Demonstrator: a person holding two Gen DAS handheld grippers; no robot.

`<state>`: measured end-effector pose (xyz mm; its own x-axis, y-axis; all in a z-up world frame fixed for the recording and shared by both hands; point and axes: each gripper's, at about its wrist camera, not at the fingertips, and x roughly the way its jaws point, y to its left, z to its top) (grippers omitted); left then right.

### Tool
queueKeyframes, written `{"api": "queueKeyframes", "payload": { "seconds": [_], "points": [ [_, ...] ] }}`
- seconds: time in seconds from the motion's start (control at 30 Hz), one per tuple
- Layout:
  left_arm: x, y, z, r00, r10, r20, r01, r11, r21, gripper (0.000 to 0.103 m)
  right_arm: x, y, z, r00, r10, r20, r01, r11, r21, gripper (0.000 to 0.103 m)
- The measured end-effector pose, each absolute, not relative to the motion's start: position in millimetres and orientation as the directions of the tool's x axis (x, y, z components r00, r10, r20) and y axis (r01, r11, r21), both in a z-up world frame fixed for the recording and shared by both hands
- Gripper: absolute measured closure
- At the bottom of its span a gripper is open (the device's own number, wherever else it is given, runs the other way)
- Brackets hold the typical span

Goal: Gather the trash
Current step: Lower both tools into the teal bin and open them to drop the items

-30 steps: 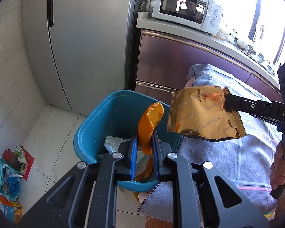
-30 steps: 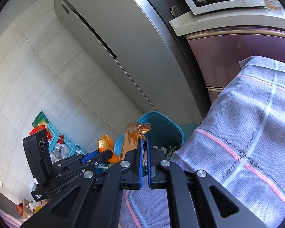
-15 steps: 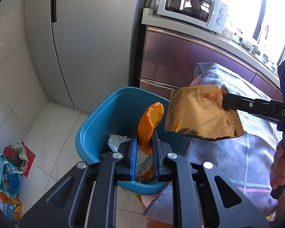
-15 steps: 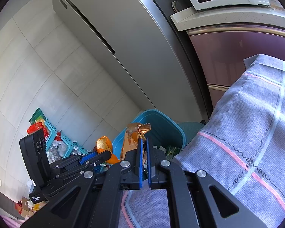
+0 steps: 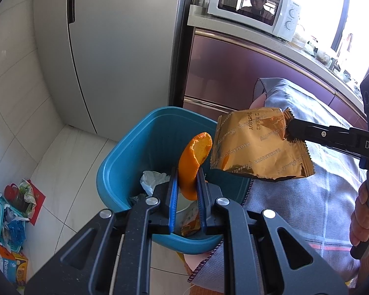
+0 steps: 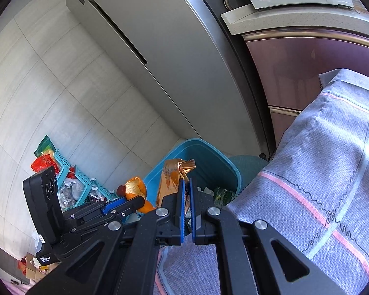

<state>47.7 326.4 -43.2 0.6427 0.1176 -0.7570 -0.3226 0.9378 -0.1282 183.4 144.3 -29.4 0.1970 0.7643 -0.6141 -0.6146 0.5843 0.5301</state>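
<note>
An orange peel (image 5: 193,164) stands up between the blue pads of my left gripper (image 5: 187,180), which is shut on it above the blue trash bin (image 5: 125,162). My right gripper (image 6: 187,184) is shut on the corner of a gold foil snack wrapper (image 5: 255,145), which hangs over the bin's right rim. In the right wrist view the wrapper (image 6: 171,179) sticks up past the pads, with the peel (image 6: 136,189) and the left gripper (image 6: 125,204) to its left and the bin (image 6: 209,157) behind. White paper and other scraps lie inside the bin.
A table under a grey-blue checked cloth (image 5: 307,196) stands right of the bin. A tall grey fridge (image 5: 115,49) and purple cabinets (image 5: 233,73) with a white microwave (image 5: 253,7) stand behind. A teal basket of clutter (image 6: 69,182) lies on the tiled floor at left. A hand (image 5: 364,211) holds the right gripper's handle.
The foil wrapper has shifted a little to the left, further over the bin's rim. The peel stays in the left gripper over the bin.
</note>
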Motion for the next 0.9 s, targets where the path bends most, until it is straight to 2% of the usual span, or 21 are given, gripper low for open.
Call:
{"api": "queueKeyframes", "payload": {
  "seconds": [0.9],
  "points": [
    [61,337,-70,0.6,0.102,-0.794,-0.35,0.926,-0.145,0.088,192,174,-45,0.178,0.722,-0.668,-0.631,0.605,0.486,0.1]
  ]
}}
